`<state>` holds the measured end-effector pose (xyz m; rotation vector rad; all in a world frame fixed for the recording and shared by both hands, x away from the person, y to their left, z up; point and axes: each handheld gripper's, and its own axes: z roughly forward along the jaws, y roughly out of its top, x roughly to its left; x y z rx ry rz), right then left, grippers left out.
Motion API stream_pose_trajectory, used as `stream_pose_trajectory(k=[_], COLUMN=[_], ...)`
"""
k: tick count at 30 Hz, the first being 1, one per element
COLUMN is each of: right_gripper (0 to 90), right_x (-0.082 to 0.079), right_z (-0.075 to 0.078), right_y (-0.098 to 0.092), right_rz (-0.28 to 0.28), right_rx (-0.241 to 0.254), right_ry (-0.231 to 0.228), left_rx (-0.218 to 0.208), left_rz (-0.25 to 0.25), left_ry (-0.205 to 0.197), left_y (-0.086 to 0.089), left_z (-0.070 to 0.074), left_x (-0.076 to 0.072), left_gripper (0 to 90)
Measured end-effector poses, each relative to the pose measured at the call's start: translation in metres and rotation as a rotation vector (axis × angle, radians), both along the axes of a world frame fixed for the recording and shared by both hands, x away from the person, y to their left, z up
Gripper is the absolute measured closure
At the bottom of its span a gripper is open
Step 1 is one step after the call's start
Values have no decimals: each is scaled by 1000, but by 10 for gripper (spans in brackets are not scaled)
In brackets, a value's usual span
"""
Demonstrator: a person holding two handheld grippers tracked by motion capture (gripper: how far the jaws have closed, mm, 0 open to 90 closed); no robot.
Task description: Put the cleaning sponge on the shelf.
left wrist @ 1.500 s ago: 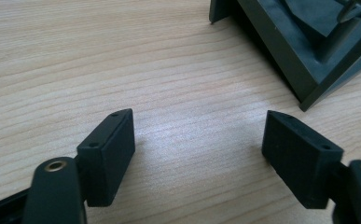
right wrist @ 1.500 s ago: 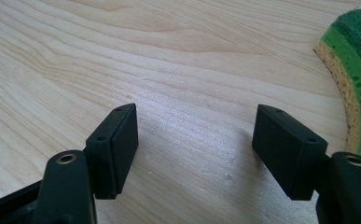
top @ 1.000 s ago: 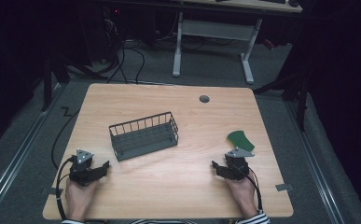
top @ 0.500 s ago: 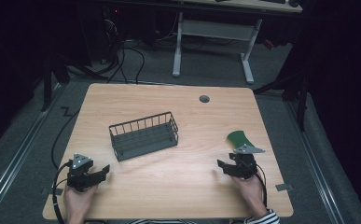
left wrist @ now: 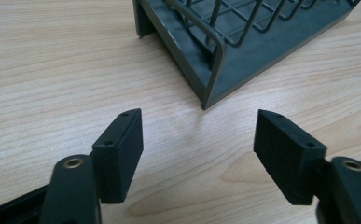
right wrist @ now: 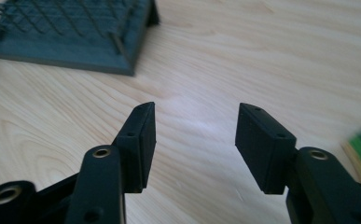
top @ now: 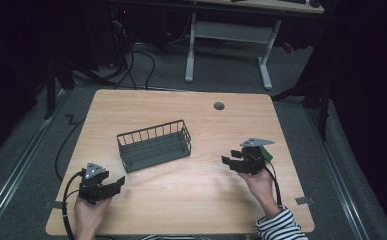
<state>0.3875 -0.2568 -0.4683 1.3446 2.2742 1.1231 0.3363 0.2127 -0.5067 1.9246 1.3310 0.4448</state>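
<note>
My right gripper (top: 234,163) hangs released, jaws just closing on nothing; the green piece (top: 267,154), probably a sponge, lies on the surface behind it, so closing now misses; left gripper (top: 112,183) released, near the wire basket (top: 154,145).

a dark grey wire basket (top: 154,145) stands upright on the table (top: 196,200), near the middle, turned a bit at a slant. it has thin wire sides and a flat solid bottom. a small flat green thing (top: 267,153) lies on the table near the right edge, well apart from the basket and partly hidden.
</note>
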Motion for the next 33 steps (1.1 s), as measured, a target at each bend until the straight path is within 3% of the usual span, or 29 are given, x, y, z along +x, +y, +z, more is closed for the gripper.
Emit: stream_pose_trajectory(k=[6, 12, 16, 26, 33], right_gripper=[525, 530, 532, 615, 656], right_x=[18, 35, 46, 61, 65], right_z=[14, 18, 11, -13, -21], right_y=[29, 48, 58, 82, 89], right_rz=[86, 104, 122, 156, 158], right_rx=[-31, -34, -14, -24, -27], right_ry=[4, -2, 7, 54, 29], left_rx=[-1, -8, 2, 19, 20], left_rz=[1, 1, 6, 18, 18], left_ry=[8, 14, 19, 21, 13], left_y=[-8, -16, -20, -25, -28], left_z=[6, 8, 6, 2, 0], left_x=[8, 16, 21, 27, 29], left_gripper=[377, 399, 431, 534, 603])
